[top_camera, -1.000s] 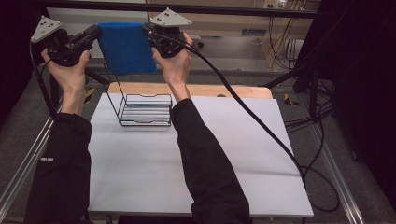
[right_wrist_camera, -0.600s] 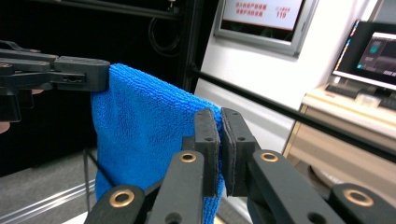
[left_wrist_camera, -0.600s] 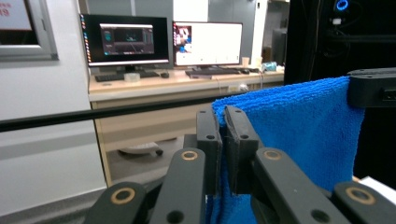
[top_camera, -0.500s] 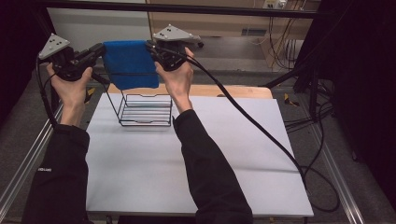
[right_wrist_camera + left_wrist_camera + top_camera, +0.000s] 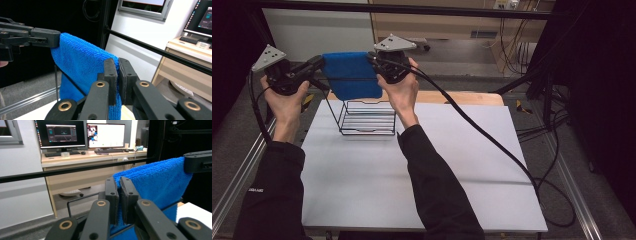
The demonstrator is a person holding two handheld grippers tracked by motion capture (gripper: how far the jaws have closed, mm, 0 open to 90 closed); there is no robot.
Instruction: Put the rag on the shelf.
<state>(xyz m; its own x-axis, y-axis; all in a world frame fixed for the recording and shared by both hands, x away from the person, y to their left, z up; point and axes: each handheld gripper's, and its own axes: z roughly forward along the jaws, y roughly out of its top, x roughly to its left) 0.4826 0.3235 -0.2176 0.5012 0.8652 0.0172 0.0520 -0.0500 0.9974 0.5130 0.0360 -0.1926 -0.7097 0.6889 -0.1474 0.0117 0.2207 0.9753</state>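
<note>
Left gripper [image 5: 314,66] and right gripper [image 5: 377,59], jaws clenched on the blue cloth's [image 5: 352,75] top corners, stretch it flat above wire rack [image 5: 364,117], apparently for draping.

Blue cloth [image 5: 351,75] stretched between left gripper [image 5: 314,68] and right gripper [image 5: 374,60], above wire rack [image 5: 364,117] on white table [image 5: 422,165]

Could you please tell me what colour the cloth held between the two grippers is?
Bright blue; the cloth shows best in the right gripper view.

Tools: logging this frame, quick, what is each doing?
Left tool: shut on the cloth.
Right tool: shut on the cloth.
</note>
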